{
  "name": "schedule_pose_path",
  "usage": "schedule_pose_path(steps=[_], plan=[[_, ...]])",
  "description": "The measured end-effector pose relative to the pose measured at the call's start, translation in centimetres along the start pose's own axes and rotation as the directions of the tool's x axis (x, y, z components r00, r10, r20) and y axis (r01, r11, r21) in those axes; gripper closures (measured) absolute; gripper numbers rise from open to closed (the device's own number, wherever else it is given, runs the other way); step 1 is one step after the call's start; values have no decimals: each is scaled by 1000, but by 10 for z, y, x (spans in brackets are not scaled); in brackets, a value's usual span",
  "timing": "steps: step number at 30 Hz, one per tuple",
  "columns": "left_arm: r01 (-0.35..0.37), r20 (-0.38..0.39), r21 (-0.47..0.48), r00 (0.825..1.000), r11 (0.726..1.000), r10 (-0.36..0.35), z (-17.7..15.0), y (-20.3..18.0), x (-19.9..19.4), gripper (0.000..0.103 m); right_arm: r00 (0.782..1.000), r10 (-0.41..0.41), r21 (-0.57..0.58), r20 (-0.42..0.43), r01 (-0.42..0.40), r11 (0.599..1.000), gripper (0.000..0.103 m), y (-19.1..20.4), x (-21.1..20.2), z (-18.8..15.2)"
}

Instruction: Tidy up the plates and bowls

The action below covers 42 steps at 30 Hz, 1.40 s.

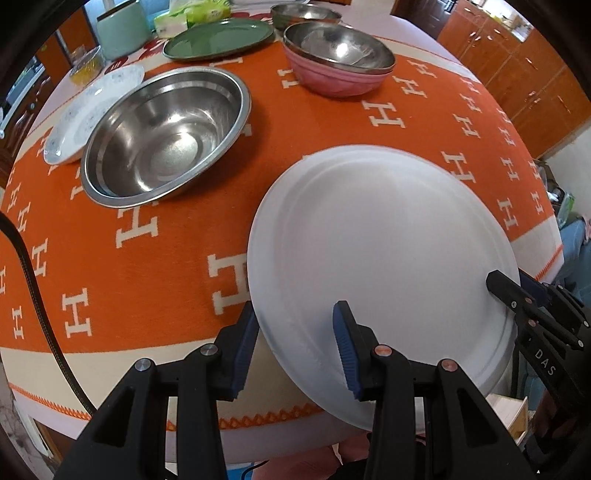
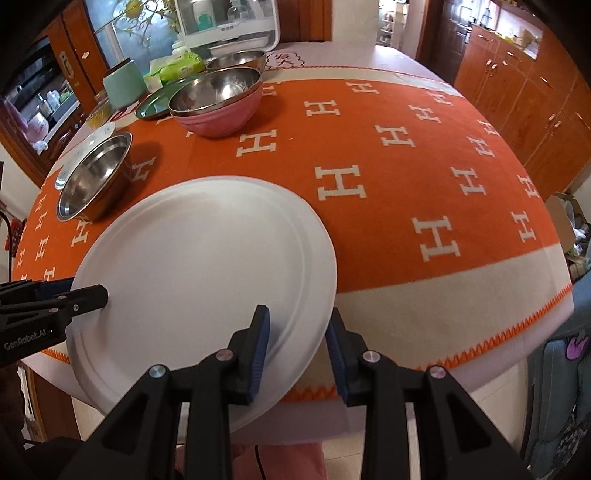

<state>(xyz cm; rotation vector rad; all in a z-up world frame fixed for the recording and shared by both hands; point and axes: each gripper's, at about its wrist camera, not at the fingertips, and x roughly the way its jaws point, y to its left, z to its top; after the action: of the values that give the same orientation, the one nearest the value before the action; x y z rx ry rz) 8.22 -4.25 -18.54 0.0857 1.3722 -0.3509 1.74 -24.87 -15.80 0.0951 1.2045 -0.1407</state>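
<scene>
A large white plate [image 1: 384, 251] hangs tilted over the near edge of the orange table, held by its rim on two sides. My left gripper [image 1: 295, 347] is shut on the near rim, one finger on top and one underneath. In the right wrist view the plate [image 2: 199, 258] fills the lower left, and my right gripper [image 2: 299, 350] is shut on its right rim. Each gripper also shows at the other view's edge: the right gripper [image 1: 517, 295], the left gripper [image 2: 88, 295].
On the orange H-patterned cloth [image 1: 147, 258] sit a big steel bowl [image 1: 166, 136], a patterned white plate [image 1: 85, 114] behind it, a green plate [image 1: 218, 38], and a steel bowl nested in a pink bowl [image 1: 340, 55]. Another steel bowl [image 1: 306, 14], a mint canister [image 1: 122, 29] and a jar [image 1: 86, 66] stand at the back.
</scene>
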Motion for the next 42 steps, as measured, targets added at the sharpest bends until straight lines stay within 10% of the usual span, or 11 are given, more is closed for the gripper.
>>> schedule_pose_path(steps=[17, 42], plan=[[-67, -88, -114, 994, 991, 57, 15, -16, 34, 64, 981, 86, -151, -171, -113, 982, 70, -13, 45, 31], [37, 39, 10, 999, 999, -37, -20, 10, -13, 58, 988, -67, -30, -137, 64, 997, 57, 19, 10, -10]])
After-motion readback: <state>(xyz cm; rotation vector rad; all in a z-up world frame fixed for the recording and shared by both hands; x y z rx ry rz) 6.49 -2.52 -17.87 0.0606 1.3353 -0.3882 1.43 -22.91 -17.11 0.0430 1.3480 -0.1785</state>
